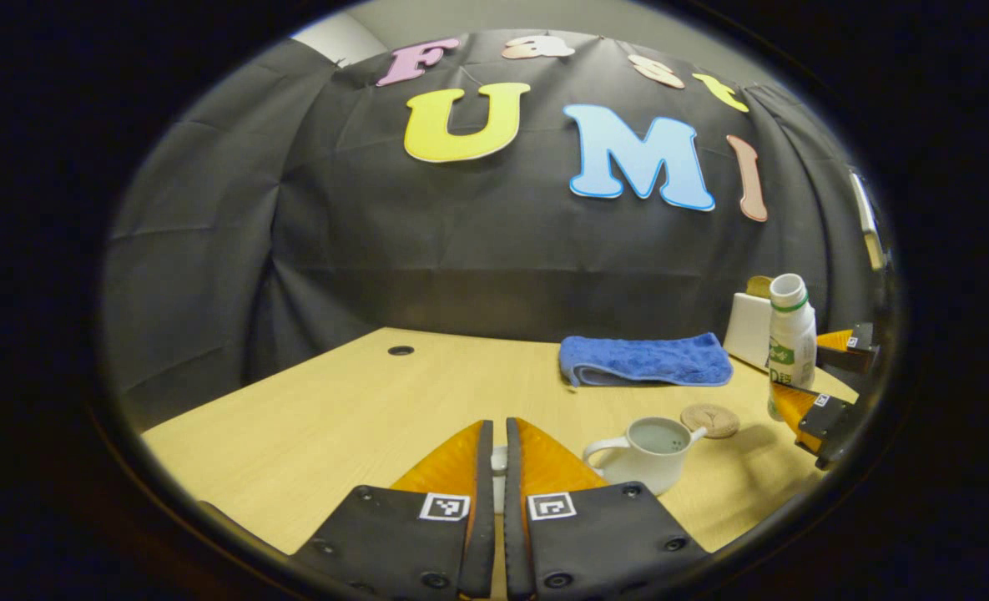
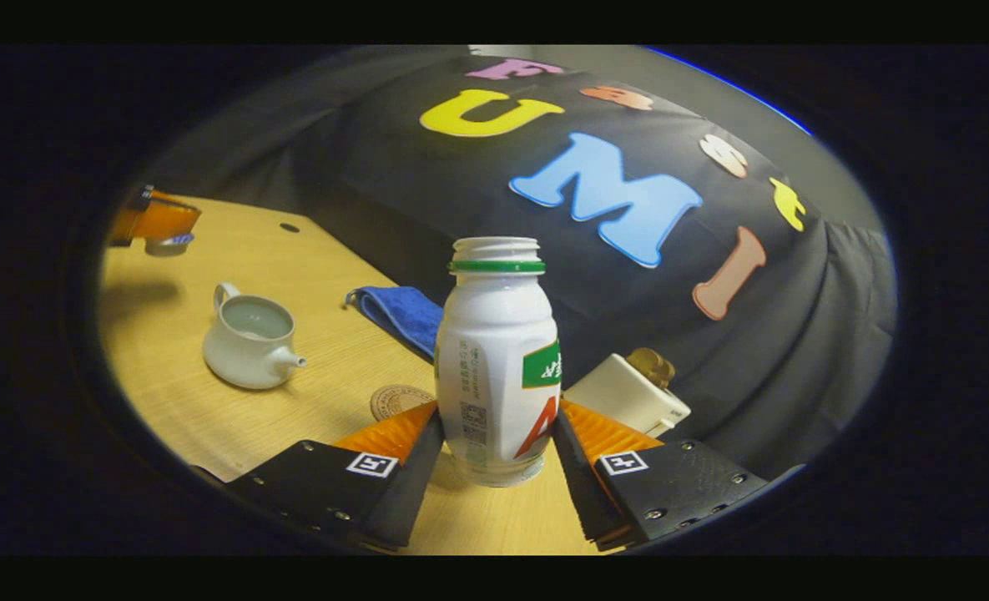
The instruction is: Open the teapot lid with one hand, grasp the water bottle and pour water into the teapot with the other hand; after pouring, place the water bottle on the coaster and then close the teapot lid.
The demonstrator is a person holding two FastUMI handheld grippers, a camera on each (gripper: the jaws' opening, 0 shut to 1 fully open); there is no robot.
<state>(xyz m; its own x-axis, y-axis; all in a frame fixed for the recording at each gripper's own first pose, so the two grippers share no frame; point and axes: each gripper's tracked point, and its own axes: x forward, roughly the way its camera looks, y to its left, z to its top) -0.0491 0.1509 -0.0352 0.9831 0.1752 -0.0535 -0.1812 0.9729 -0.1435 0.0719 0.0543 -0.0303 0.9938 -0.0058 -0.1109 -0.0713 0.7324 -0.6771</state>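
The left tongs [image 1: 494,467] are clenched on a small white piece, the teapot lid [image 1: 499,463], which sits between the two fingers and is held above the desk [image 1: 335,409]. In the right gripper view the same tongs appear far at the left, with the lid [image 2: 167,244] hanging under them.

The right tongs [image 2: 494,455] grasp the water bottle [image 2: 497,359]; both fingers press on its lower sides. The bottle is upright, its cap is off, and its base is at the desk surface; I cannot tell if it touches.

The white teapot [image 2: 250,342] stands open on the desk with its spout toward the round coaster [image 2: 398,399]. The coaster lies between the teapot and the bottle. Behind them lies a folded blue cloth [image 1: 644,361], and a white box [image 2: 628,392] stands near the wall.
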